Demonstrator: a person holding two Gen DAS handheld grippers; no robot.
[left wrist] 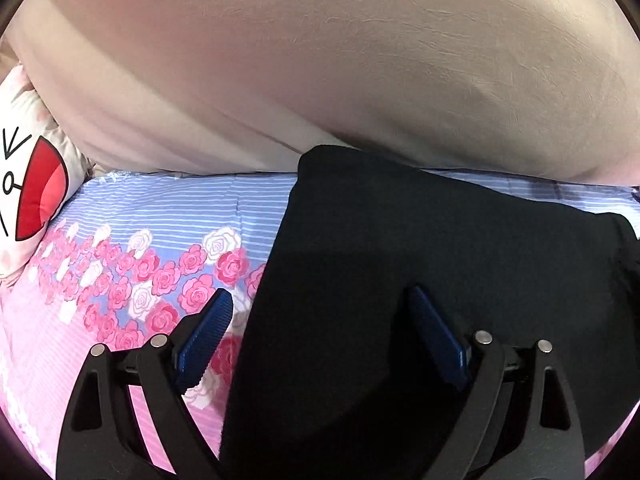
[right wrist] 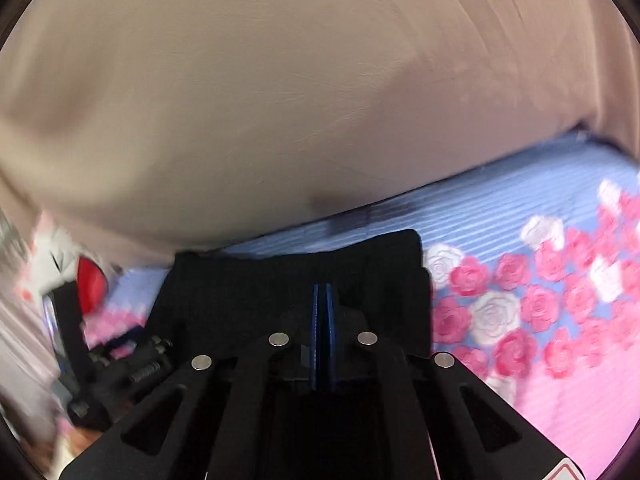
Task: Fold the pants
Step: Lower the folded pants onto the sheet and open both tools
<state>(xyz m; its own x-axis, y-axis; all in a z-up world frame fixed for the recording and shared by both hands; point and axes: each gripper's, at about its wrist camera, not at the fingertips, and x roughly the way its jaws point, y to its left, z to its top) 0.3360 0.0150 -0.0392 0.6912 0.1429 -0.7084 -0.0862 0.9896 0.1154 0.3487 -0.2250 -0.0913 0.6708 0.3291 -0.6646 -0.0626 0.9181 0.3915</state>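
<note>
Black pants [left wrist: 400, 260] lie flat on a bed sheet printed with roses [left wrist: 160, 216]; their far edge reaches the beige padded wall. My left gripper [left wrist: 320, 294] hovers open and wide over the pants' left edge. One blue pad [left wrist: 208, 332] is over the sheet and the other over the black cloth, and nothing is pinched. In the right wrist view the pants [right wrist: 240, 288] fill the lower middle. My right gripper [right wrist: 322, 290] is shut with its blue pads pressed together, and black cloth bunches around them.
A beige padded wall [left wrist: 320, 60] rises behind the bed. A white cushion with a red shape [left wrist: 24, 184] leans at the left. Blurred black hardware [right wrist: 120, 368] shows at the lower left of the right wrist view. The sheet [right wrist: 540, 280] extends to the right.
</note>
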